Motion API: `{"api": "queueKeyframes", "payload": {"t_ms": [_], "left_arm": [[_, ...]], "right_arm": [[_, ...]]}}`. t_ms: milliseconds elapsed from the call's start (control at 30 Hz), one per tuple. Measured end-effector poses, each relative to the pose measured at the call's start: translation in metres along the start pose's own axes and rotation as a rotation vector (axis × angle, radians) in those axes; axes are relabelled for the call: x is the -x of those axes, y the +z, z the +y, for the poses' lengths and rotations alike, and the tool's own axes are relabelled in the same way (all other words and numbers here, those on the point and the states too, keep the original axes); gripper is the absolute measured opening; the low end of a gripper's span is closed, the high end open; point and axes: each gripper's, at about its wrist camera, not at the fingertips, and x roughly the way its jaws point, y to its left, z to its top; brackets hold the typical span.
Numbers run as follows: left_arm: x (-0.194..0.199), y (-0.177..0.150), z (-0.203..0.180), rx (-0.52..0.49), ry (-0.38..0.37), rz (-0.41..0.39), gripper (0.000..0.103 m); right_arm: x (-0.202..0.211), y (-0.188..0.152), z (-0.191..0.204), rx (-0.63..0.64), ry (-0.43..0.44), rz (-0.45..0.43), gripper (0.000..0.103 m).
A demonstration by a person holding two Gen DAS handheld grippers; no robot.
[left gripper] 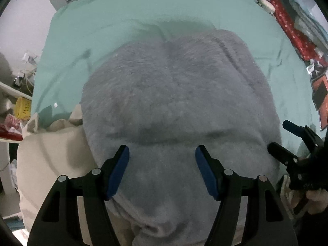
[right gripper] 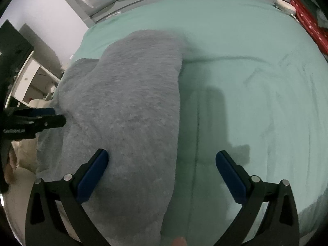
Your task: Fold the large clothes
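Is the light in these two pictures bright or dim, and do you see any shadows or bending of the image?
Left wrist view: dim, bluish, grey fleece garment soft, edges curved. Right wrist view: equally dim, dark gripper shadow on the green sheet.

You are working over a bed [left gripper: 123,24] covered by a mint-green sheet [right gripper: 256,65], lightly creased and stretched to the headboard edge. A fluffy grey garment [left gripper: 180,102] lies directly on the sheet, bunched and partly doubled over itself. Beside it, at the bed's near left edge, a cream-coloured cloth [left gripper: 51,153] lies rumpled. Along the far right edge sits a red patterned item [left gripper: 287,22], too blurred to identify.
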Motion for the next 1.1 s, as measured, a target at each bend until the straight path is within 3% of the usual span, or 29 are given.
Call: {"api": "queueKeyframes", "payload": {"t_ms": [567,700,867,1100], "left_arm": [[0.072,-0.052,-0.056,0.019,-0.055,-0.185,0.071],[0.081,-0.062,-0.071,0.051,-0.185,-0.231,0.071],[0.101,-0.073,-0.093,0.072,-0.219,-0.329,0.071],[0.144,-0.079,-0.122,0.066,-0.168,-0.454,0.071]], "right_arm": [[0.062,-0.023,-0.021,-0.018,-0.068,-0.039,0.103],[0.084,-0.025,-0.030,-0.032,-0.078,-0.076,0.103],[0.111,-0.026,-0.035,-0.042,-0.075,-0.115,0.103],[0.158,-0.022,-0.030,-0.027,-0.093,-0.198,0.103]]}}
